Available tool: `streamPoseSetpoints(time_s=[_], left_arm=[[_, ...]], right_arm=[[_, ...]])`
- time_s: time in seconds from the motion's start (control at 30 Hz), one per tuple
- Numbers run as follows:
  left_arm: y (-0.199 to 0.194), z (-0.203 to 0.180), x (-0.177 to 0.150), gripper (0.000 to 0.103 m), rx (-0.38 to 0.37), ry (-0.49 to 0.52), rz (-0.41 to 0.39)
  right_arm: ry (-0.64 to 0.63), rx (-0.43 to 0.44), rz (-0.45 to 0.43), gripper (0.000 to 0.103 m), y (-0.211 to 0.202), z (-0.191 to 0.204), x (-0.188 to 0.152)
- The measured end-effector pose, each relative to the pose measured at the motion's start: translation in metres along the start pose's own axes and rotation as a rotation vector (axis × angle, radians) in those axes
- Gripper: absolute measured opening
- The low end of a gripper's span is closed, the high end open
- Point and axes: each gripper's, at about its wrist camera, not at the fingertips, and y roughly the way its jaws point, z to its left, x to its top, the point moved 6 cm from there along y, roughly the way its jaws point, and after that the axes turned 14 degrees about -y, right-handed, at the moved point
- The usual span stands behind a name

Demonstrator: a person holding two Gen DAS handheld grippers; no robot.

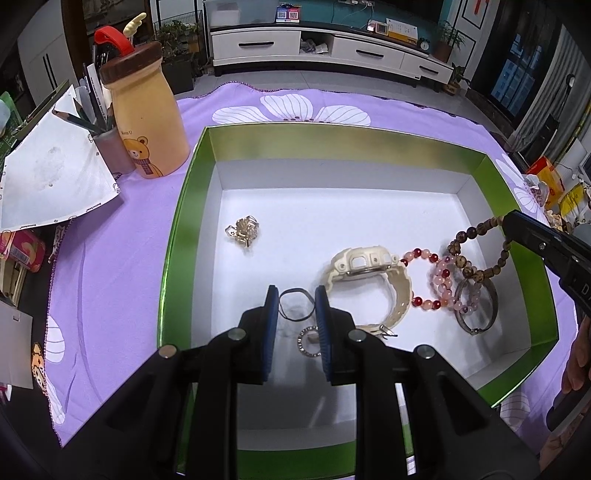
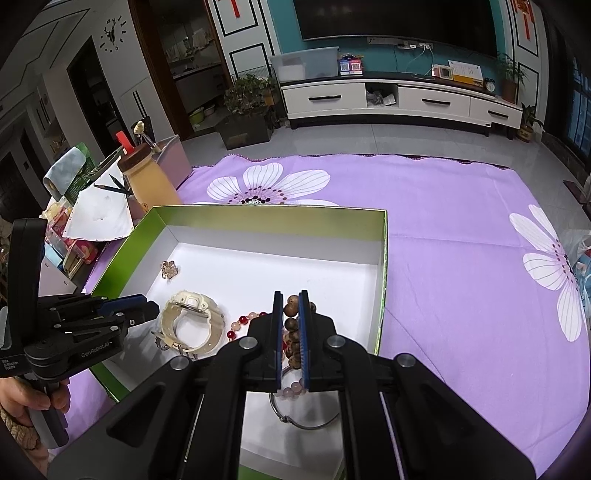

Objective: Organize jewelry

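Wooden bead bracelet (image 2: 291, 325) half hidden between right gripper (image 2: 290, 295) jaws

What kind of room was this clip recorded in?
Most likely a home living room: a large wall-mounted black television hangs above a long white drawer cabinet, with potted green plants on the tiled floor. The work surface is covered by a purple flowered cloth.

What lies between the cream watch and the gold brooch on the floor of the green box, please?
Nothing: in the left wrist view only bare white box floor separates the gold brooch from the cream watch.
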Motion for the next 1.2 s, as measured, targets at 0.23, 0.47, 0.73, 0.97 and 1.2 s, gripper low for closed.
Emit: streamPoseSetpoints(time_s=[0.23, 0.47, 0.73, 0.97, 1.2], left_arm=[[0.0014, -0.0012, 0.0001, 0.02, 0.01, 0.005, 0.004], [0.0016, -0.0011, -0.0004, 0.02, 0.011, 0.006, 0.005], [0.0017, -0.001, -0.0008, 0.02, 0.011, 0.007, 0.006], [0.0025, -0.001, -0.0015, 0.02, 0.013, 0.008, 0.007], [0.004, -0.0018, -0.0028, 0.02, 0.015, 0.01, 0.009]], right_arm=[[-0.003, -0.001, 0.008, 0.007, 0.0017, 0.0013, -0.0016], [-0.003, -0.002, 0.011, 0.007, 0.0025, 0.0016, -0.0023], [-0.004, -0.003, 0.01, 0.007, 0.0031, 0.0014, -0.0027], [-0.005, -0.002, 0.012, 0.007, 0.0038, 0.0019, -0.0036], [-0.005, -0.005, 0.015, 0.007, 0.0051, 0.0023, -0.0051]])
